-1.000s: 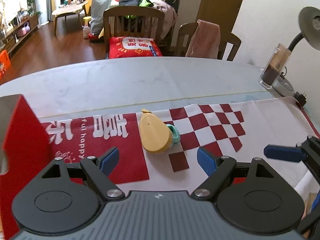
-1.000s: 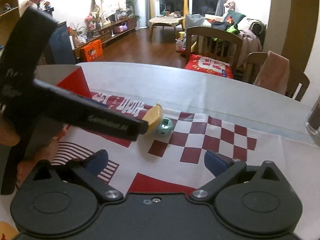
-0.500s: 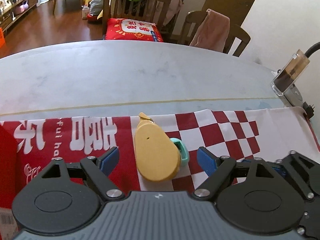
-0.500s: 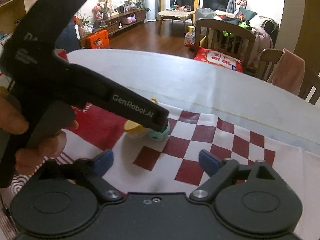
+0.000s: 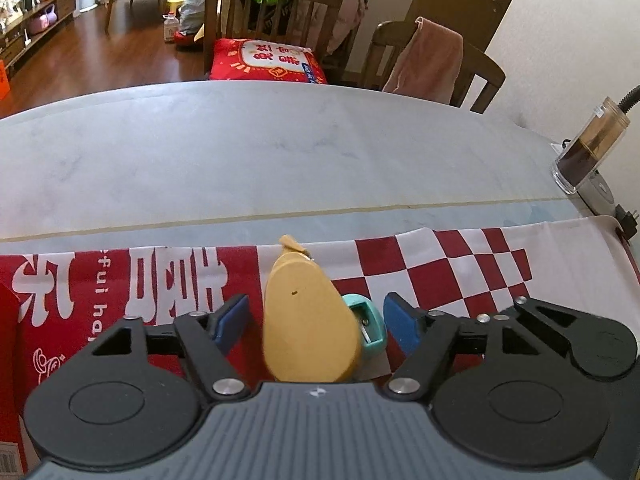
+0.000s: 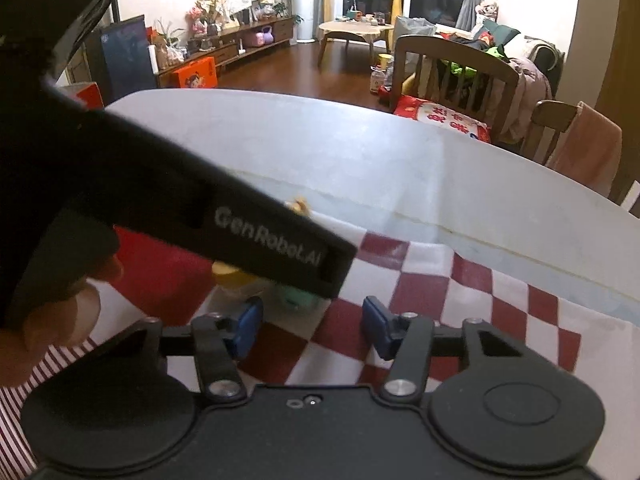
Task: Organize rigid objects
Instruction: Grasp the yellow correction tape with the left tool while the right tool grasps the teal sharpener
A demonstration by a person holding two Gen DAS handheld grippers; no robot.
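A yellow pear-shaped object lies on the red and white cloth, with a small teal pencil sharpener touching its right side. My left gripper is open, its blue pads on either side of both objects without touching them. In the right wrist view the left gripper's black body covers most of the yellow object and the teal sharpener. My right gripper is open and empty, just behind and to the right of them.
A red box stands at the left edge of the cloth. A clear jar with dark contents and a lamp base stand at the far right of the white table. Wooden chairs stand beyond the table.
My left gripper has moved forward and down so the yellow object and sharpener now sit between its open fingers. My right gripper has moved closer to them.
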